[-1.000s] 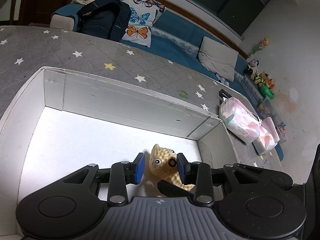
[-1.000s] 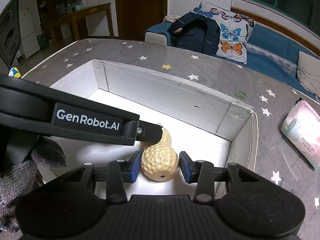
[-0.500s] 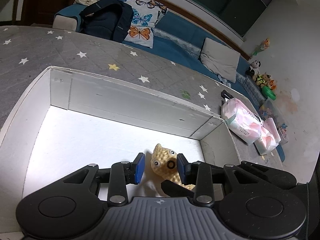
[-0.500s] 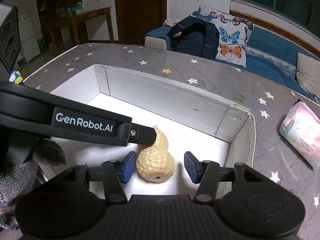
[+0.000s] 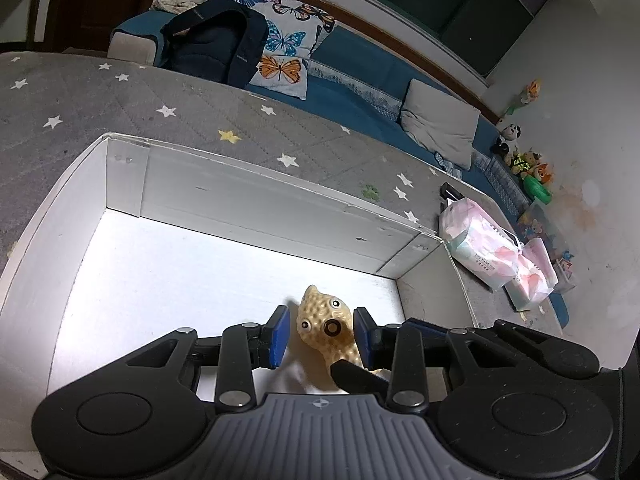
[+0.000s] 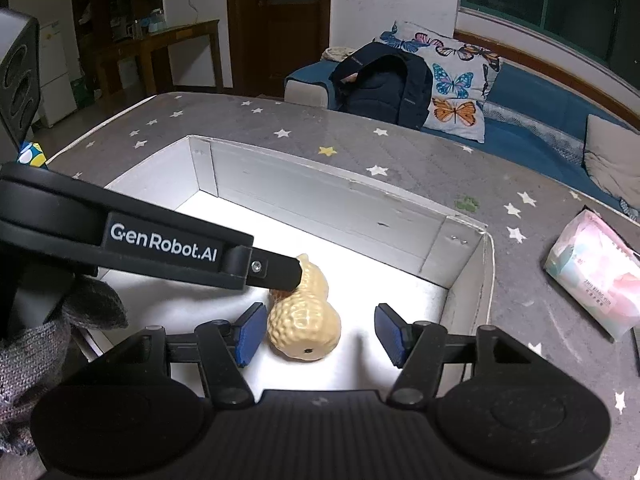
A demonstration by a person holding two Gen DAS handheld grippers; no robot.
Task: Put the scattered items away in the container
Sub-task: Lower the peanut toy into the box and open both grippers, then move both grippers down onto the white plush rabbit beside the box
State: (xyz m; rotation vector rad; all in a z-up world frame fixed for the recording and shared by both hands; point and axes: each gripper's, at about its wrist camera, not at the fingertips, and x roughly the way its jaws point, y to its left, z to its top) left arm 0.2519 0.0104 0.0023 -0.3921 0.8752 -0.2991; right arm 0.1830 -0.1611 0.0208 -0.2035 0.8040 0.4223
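A yellow peanut-shaped toy with eyes lies on the floor of the white cardboard box, near its right end. My left gripper is open, its blue pads on either side of the toy's head with a gap on the left. My right gripper is open wide around the toy's rounded bottom end; its left pad is close to the toy, its right pad well apart. The left gripper's finger crosses the right wrist view and rests by the toy's head.
The box sits on a grey star-patterned mattress. Pink tissue packs lie to the box's right, also in the right wrist view. A blue sofa with a dark backpack and butterfly pillows stands beyond.
My right gripper has opened and let go of the peanut toy, which now rests on the box floor. My left gripper's pads have parted slightly from the toy's head.
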